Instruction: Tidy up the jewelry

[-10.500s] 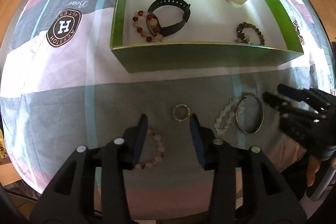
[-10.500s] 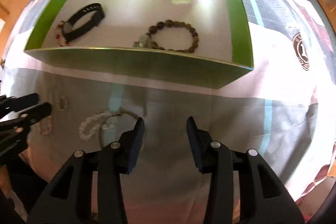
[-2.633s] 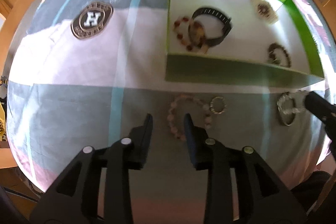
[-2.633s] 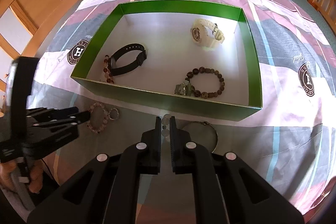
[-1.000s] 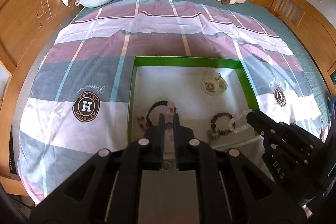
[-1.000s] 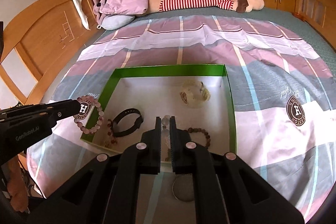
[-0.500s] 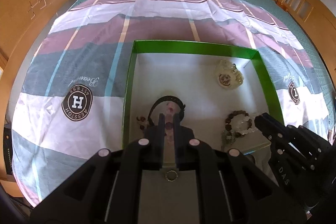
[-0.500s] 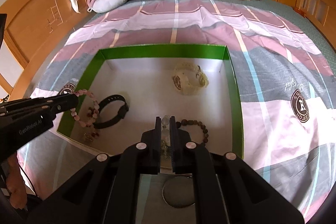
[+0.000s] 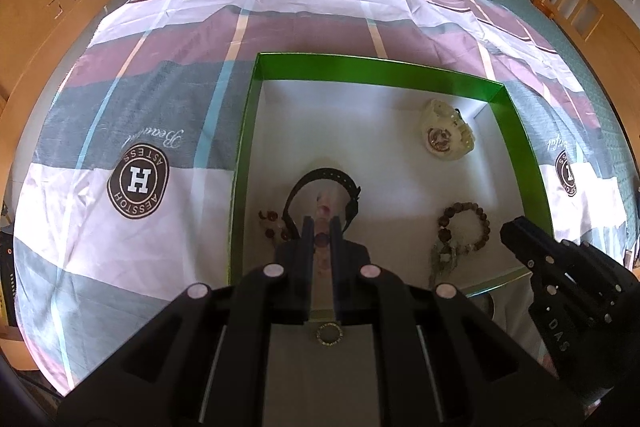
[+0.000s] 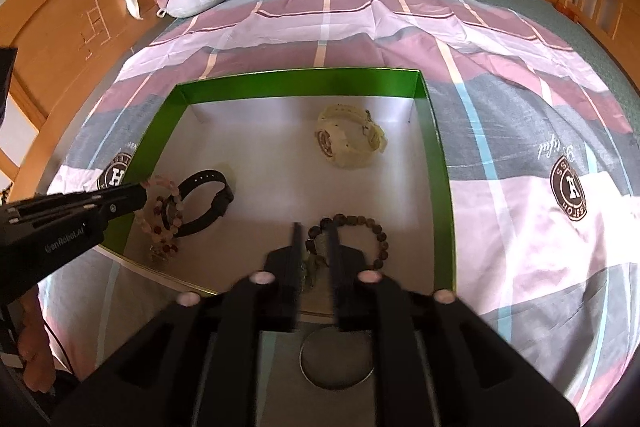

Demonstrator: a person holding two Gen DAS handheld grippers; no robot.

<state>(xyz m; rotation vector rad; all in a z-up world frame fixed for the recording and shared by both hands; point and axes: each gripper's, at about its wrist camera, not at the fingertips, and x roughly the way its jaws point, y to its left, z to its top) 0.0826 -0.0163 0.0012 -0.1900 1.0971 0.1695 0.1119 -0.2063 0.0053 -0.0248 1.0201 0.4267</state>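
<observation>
Green cardboard walls frame the box (image 10: 438, 163) lying on the bed (image 10: 520, 99), and everything sorts itself around it. The left tongs (image 9: 321, 227) hang over the box's left end, clenched on a pink bead bracelet (image 10: 160, 205) that dangles just above the black watch (image 10: 208, 201) and a red bead bracelet (image 9: 272, 225) on the box floor. The right tongs (image 10: 314, 239) hover over the near right part of the box, parted by a narrow gap with nothing gripped; a brown bead bracelet (image 10: 360, 227) lies on the floor right under their tips, with pale beads heaped beside it. A cream watch (image 10: 348, 141) rests toward the box's far wall. Outside the near wall, on the bedcover, a small gold ring (image 9: 328, 334) sits below the left tongs and a silver bangle (image 10: 336, 361) below the right ones.
</observation>
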